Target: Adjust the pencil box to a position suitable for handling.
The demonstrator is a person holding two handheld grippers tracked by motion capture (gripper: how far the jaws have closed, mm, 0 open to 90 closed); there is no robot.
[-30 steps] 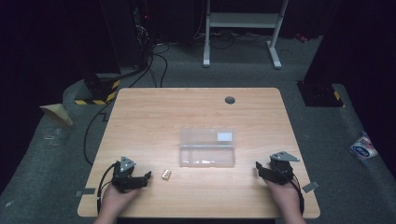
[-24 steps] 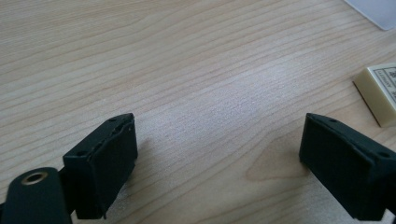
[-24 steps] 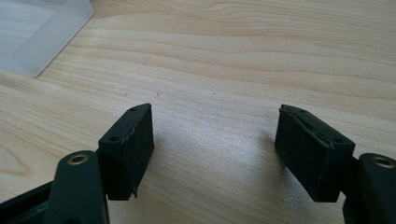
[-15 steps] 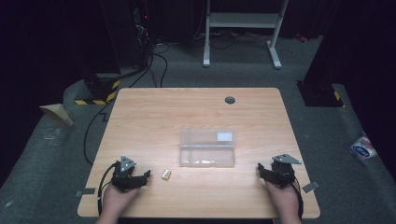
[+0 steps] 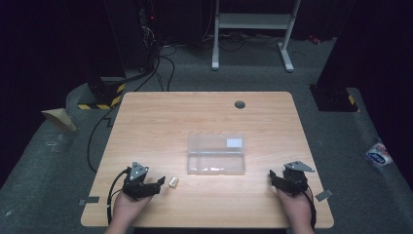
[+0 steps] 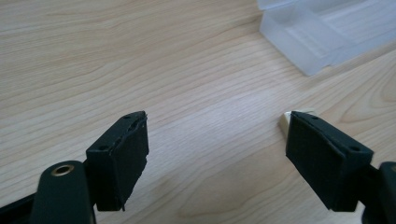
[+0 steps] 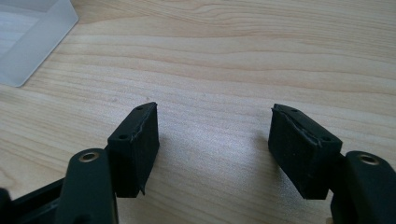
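A: From above, where were your hands?

B: Your left gripper (image 5: 157,184) sat low at the near left of the table (image 5: 160,117), pointing right at a small pale block (image 5: 173,182) just beside its tips and apart from them. Your right gripper (image 5: 273,178) rested at the near right, pointing left. A clear plastic box (image 5: 216,154) lay between the two and a little farther off, well apart from both.

A: And along the left gripper?

B: Your jaws stood apart with bare wood between them; they had just been closing a little, with nothing between them. The block (image 6: 290,121) peeked out just behind the right-hand jaw's tip, mostly hidden by it; I couldn't tell whether they touched. A corner of the box (image 6: 303,44) lay at the far right.

A: The right gripper?

B: Your jaws gaped over bare table, having narrowed slightly, holding nothing. A corner of the box (image 7: 28,37) showed at the far left.
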